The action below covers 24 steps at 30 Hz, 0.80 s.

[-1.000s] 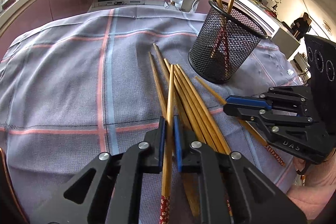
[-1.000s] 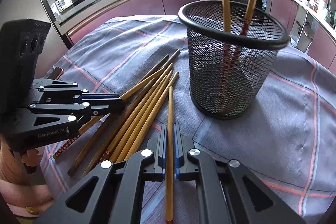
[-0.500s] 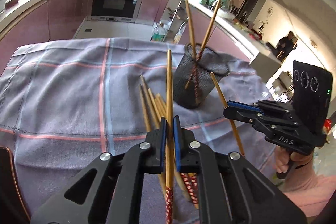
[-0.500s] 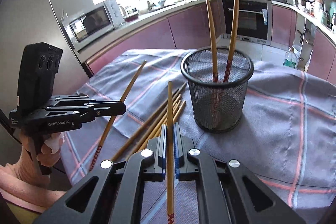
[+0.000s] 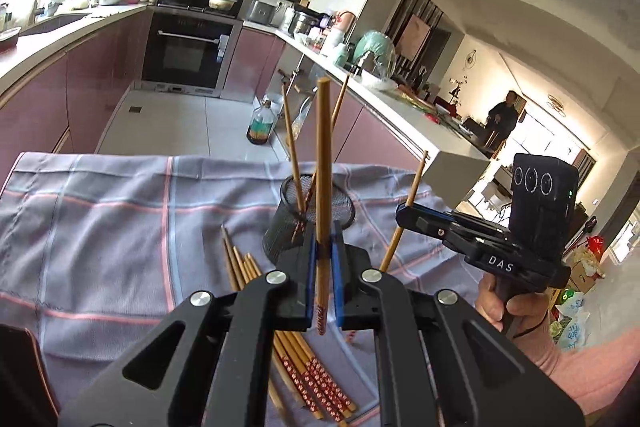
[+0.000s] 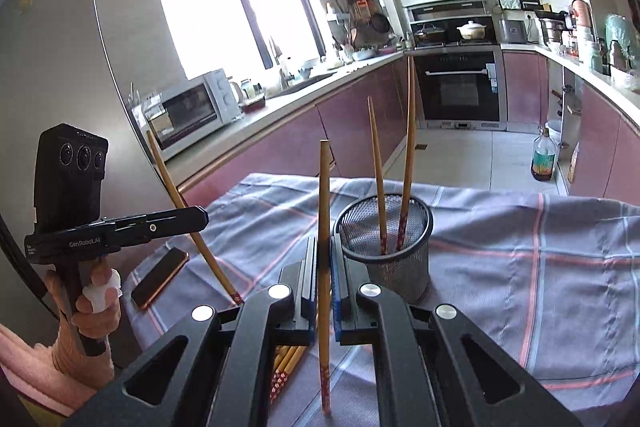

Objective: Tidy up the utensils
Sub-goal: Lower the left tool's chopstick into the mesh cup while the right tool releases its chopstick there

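- The left gripper point(image 5: 322, 259) is pinched tight on one wooden chopstick point(image 5: 322, 163), which stands nearly upright between its blue pads, plain tip up and red-patterned end hanging just below the jaws.
- The right gripper point(image 6: 323, 263) is likewise clamped on a second chopstick point(image 6: 325, 211), also near vertical, red-patterned end down.
- Both grippers are raised clear above the cloth, each held by a hand point(image 6: 94, 297) in a pink sleeve.
- Just ahead stands the black mesh cup point(image 6: 394, 251), upright on the plaid tablecloth point(image 6: 520, 267), with two chopsticks point(image 6: 406, 163) leaning inside it, tips up.
- The loose chopsticks point(image 5: 308, 375) lie in a bundle on the cloth below the left gripper, beside the cup: light brown wood with red-and-white patterned ends.
- A dark phone point(image 6: 160, 279) lies flat near the cloth's edge.
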Tool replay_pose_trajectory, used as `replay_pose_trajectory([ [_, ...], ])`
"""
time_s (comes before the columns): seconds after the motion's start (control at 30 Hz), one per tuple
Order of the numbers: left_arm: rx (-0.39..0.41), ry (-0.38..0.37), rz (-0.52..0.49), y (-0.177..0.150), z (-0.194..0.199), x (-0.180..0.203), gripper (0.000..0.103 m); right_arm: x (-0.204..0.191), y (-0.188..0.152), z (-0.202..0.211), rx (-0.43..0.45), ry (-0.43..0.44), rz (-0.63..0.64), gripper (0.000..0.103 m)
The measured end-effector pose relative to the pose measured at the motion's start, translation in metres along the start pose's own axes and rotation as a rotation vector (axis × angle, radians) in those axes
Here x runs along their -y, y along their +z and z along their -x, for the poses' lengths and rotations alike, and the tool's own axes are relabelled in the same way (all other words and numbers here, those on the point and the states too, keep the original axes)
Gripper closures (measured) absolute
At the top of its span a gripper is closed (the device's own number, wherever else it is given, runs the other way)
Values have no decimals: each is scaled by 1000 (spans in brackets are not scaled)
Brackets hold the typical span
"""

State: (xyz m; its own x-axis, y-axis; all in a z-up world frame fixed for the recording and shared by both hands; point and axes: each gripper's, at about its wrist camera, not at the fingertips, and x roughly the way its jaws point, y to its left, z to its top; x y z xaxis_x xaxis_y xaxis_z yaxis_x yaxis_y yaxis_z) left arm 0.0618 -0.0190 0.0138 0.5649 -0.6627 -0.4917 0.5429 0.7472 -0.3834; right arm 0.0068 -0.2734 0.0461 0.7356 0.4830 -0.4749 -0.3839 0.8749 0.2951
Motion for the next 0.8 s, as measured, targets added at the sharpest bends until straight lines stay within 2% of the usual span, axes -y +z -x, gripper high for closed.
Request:
replay_pose_trajectory([
  [0.3,69,-14,-22,33,1,17,96,-3,27,22,95,-19,29,98],
  [0.6,143,25,-42,73,2,23,96,0,61,33,188,-63,52,98],
  [0.8,153,71,-55,93,-11,25,96,6,82,30,239,-106,57,98],
])
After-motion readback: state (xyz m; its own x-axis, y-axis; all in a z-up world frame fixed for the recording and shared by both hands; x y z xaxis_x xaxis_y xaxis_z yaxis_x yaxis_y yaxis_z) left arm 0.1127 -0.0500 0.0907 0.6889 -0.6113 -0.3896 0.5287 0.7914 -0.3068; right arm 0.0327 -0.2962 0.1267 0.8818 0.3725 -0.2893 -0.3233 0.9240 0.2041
